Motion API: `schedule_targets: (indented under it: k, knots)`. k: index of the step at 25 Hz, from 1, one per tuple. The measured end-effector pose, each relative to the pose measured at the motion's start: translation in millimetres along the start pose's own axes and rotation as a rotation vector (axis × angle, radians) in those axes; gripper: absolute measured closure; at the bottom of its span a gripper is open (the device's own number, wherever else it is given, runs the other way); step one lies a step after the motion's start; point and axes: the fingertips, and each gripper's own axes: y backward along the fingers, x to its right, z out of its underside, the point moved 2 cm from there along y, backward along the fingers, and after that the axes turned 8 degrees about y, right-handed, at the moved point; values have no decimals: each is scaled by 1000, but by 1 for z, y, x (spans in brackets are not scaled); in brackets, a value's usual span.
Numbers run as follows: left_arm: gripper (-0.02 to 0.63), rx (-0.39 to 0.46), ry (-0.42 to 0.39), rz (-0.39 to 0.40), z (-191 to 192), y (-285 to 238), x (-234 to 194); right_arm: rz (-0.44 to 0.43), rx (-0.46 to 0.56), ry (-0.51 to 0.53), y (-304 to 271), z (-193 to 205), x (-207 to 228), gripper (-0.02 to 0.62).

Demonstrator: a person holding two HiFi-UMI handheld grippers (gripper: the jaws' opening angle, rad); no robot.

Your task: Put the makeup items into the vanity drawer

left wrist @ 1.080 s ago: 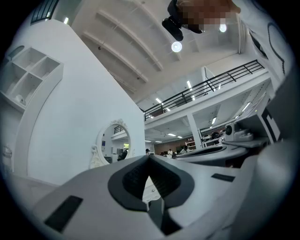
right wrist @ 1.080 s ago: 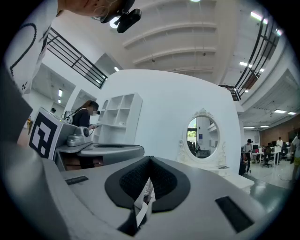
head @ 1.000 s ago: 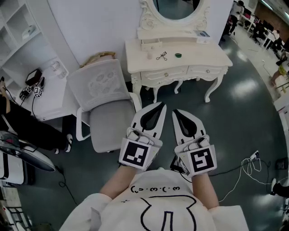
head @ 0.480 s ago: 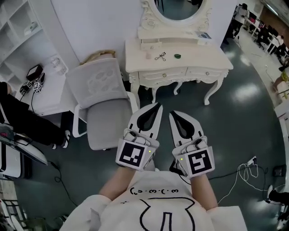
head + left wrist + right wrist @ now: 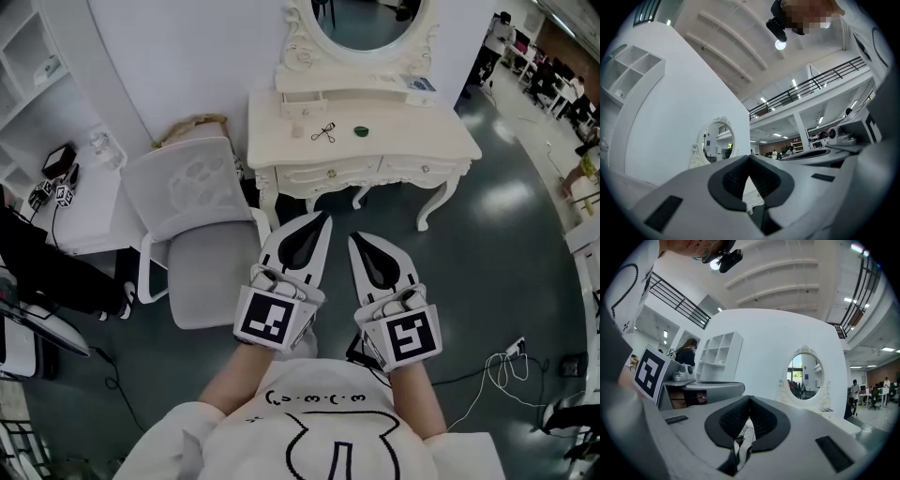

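Both tongs are held side by side low in the head view, in front of the person's body, and both point toward the vanity table (image 5: 422, 131). The left gripper (image 5: 324, 217) has its jaws closed together, tip on tip, with nothing between them. The right gripper (image 5: 353, 237) is the same, closed and empty.

The makeup items lie on the tabletop, well apart from both tongs and beyond their tips. In the middle is a dark eyelash curler (image 5: 324, 133), thin and made of metal. It lies flat, with its long axis slanting across the table. Which end is the handle is too small to tell. Just to its right is a small round green item (image 5: 360, 130), and to its left a small pale item (image 5: 296, 128) that stands upright.

The two front drawers (image 5: 328, 172) with small knobs are shut. Above the table stands an oval mirror (image 5: 370, 19). A white chair (image 5: 206, 253) stands to the left of the table
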Motion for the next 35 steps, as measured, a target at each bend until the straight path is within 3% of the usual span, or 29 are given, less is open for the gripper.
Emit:
schedule_targets:
  k: [7,12,18,35]
  knots:
    - [612,-8,12,-19,2,-50,-54,-32,15,26,-69,13,34,584]
    - [612,-3,3,-16,1,-85,-98,-65,-28,23,-123,21,51,584]
    - [612,-33,29,-24,10,-118,-141,-54,-10,42,-176,34,76,584]
    - [612,-90,45,-96,50,-192,-196,-108,-46,14,-247,84,146,584]
